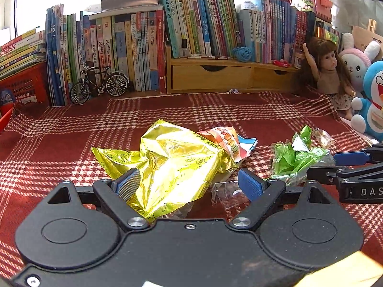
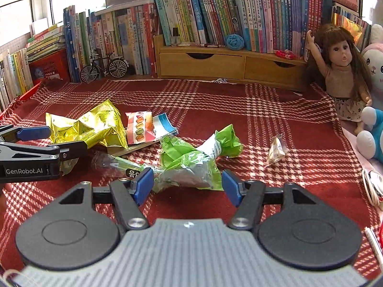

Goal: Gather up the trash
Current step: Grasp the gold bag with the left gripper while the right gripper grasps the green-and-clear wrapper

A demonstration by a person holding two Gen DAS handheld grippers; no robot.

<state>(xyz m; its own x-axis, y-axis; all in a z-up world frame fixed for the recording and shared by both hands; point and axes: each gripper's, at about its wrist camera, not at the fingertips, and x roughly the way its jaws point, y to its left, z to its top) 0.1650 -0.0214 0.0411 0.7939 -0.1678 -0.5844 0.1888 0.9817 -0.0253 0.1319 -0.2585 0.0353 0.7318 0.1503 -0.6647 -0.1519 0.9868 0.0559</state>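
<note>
Trash lies on a red plaid cloth (image 1: 59,143). A crumpled yellow foil wrapper (image 1: 172,162) sits between the fingers of my left gripper (image 1: 189,184), which is open and not pressing on it. Behind it is a macaron snack wrapper (image 1: 229,141), and a clear plastic bag (image 1: 227,196) lies beside it. My right gripper (image 2: 188,185) is open around a crumpled green wrapper (image 2: 186,160) without squeezing it. A small clear candy wrapper (image 2: 276,151) lies apart to the right. Each gripper shows in the other's view: the right gripper (image 1: 322,165) and the left gripper (image 2: 68,140).
Rows of books (image 1: 134,55) and a wooden shelf with drawers (image 1: 210,76) line the back. A model bicycle (image 1: 100,86) stands at the back left by a red crate (image 1: 21,88). A doll (image 2: 340,71) and plush toys (image 1: 368,100) crowd the right edge.
</note>
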